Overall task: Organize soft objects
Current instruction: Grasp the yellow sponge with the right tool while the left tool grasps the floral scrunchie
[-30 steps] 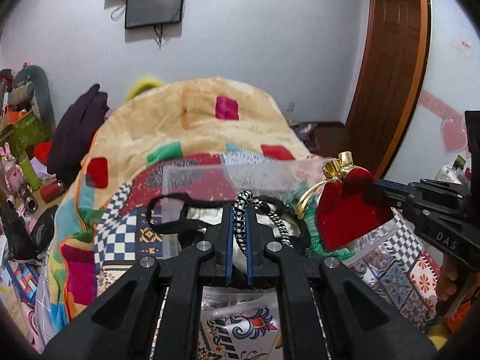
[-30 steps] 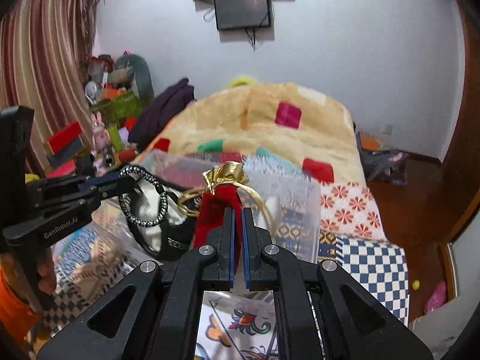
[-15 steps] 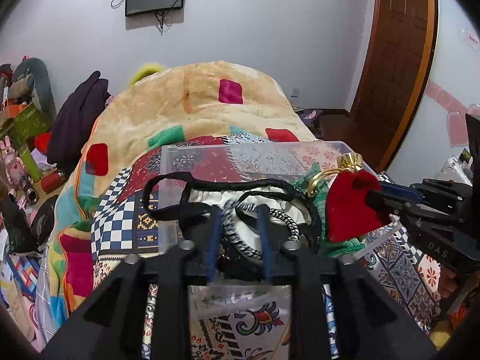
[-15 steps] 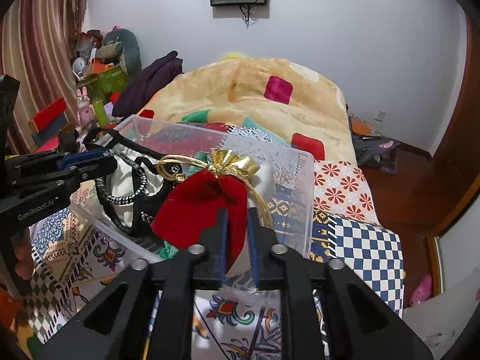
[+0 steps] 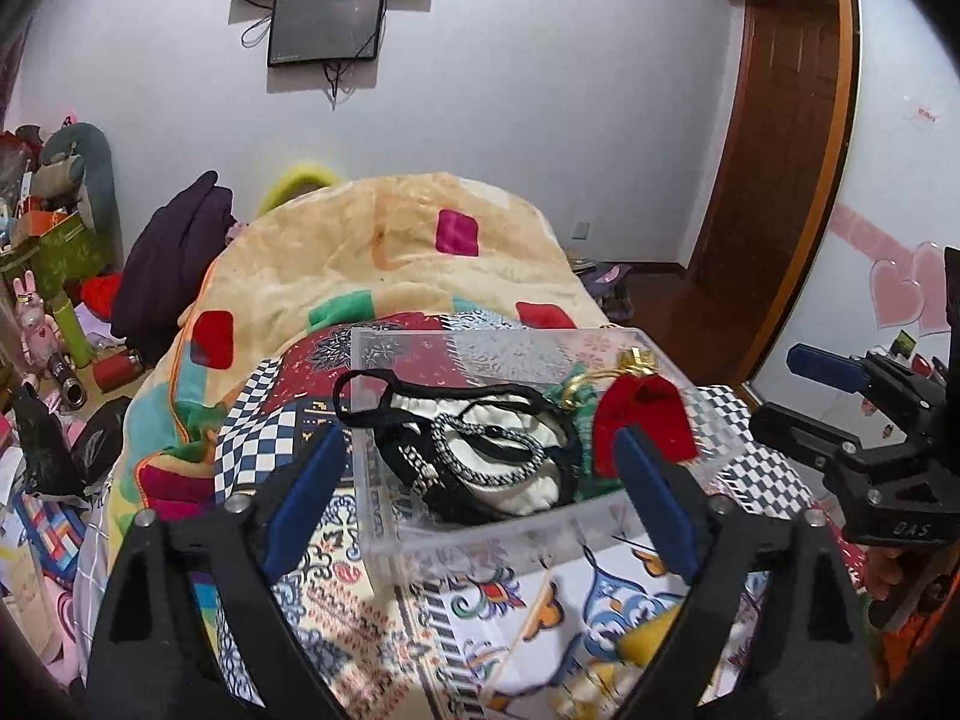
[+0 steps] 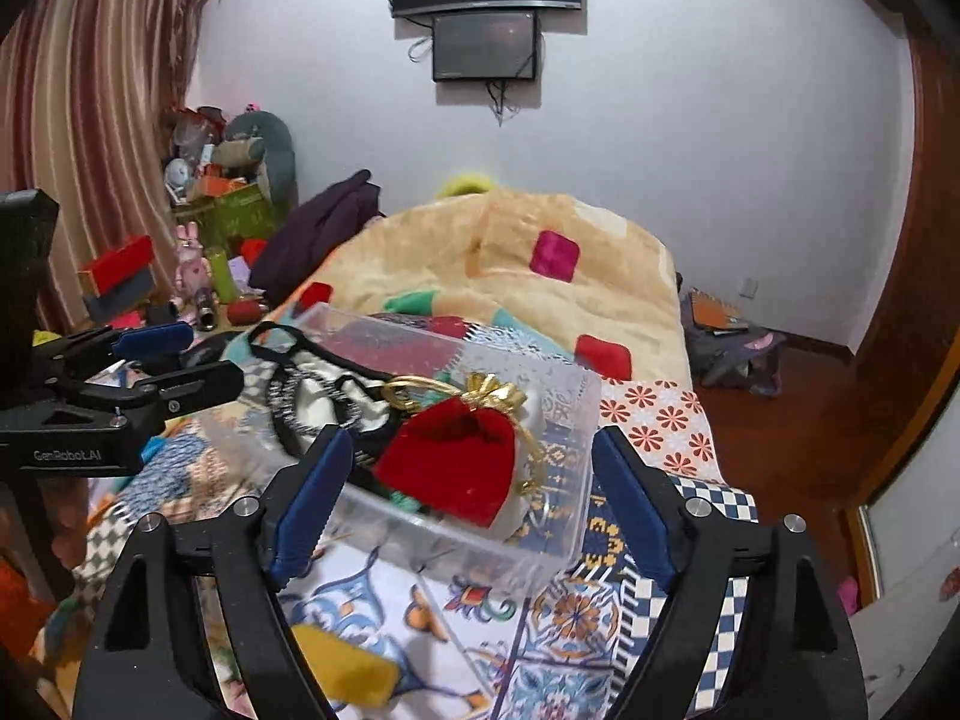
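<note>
Red pouch (image 6: 456, 465): lying in the clear box (image 6: 540, 552), gold tie on top.
Cream bag (image 5: 516, 456): beside it in the box, black straps over the rim.
Right gripper (image 6: 465, 501): jaws just opened wide, nothing between the pads.
Left gripper (image 5: 480, 492): likewise just opened, empty.
Box: sits on the patterned bedspread (image 6: 552, 660).
</note>
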